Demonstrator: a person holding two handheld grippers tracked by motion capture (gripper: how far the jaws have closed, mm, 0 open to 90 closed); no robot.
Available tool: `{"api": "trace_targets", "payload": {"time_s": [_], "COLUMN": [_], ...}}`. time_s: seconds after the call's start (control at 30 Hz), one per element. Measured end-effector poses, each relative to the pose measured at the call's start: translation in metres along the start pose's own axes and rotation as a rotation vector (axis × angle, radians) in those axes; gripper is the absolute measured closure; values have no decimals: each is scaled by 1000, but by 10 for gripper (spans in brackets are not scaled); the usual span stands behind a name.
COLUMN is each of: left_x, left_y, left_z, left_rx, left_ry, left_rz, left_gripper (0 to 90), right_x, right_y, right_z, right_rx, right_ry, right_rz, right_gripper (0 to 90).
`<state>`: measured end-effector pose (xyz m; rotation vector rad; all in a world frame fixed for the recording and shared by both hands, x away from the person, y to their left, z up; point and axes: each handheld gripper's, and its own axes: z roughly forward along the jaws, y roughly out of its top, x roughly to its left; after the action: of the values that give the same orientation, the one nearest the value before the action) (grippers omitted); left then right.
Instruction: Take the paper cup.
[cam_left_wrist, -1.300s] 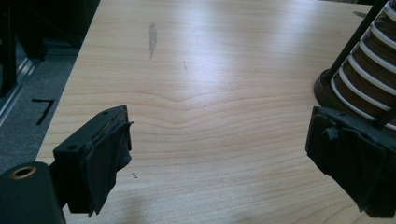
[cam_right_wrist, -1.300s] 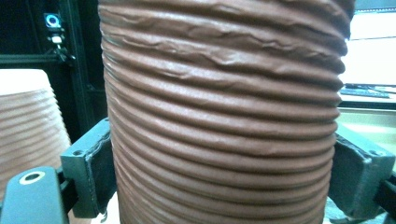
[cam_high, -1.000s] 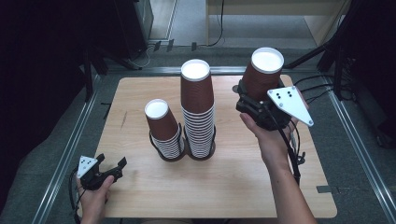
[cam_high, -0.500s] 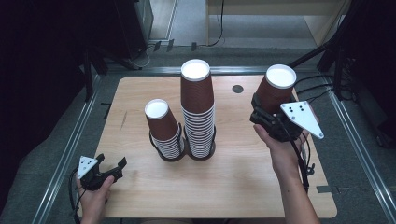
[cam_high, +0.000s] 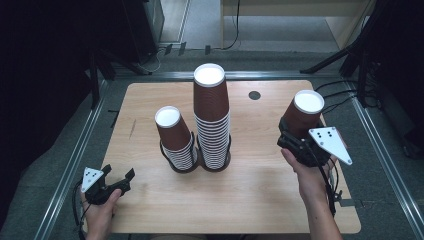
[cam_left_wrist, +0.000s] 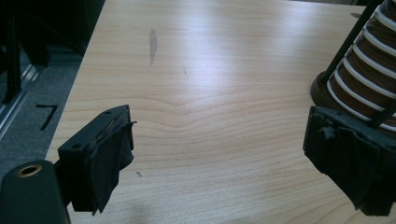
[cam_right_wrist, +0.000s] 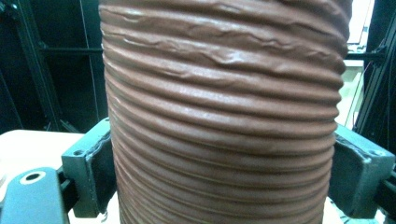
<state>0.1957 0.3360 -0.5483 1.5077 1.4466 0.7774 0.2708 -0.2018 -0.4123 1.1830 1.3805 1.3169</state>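
The right gripper (cam_high: 295, 136) is clamped on a ribbed brown paper cup (cam_high: 302, 114), upside down with its white base up, over the right side of the wooden table (cam_high: 250, 200). The left gripper (cam_high: 120, 181) rests at the table's near left corner; its jaws have just been closing a little but stand apart with nothing between them. Mid-table stand a short cup stack (cam_high: 176, 137) and a tall cup stack (cam_high: 212, 117), side by side.
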Motion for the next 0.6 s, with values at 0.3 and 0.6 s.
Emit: {"api": "trace_targets", "payload": {"time_s": [0.3,0.6], "left_x": [-23,-66], "left_y": [17,31], "left_z": [-13,-21], "left_rx": [-62,-75], "left_ry": [-56,-191], "left_rz": [-7,69], "left_gripper": [86,79], "right_x": [-15,-15], "right_y": [-27,-44], "right_z": [-13,-18], "right_rx": [-5,26], "right_ry": [0,3], "right_rz": [17,-5], "right_gripper": [116,116]}}
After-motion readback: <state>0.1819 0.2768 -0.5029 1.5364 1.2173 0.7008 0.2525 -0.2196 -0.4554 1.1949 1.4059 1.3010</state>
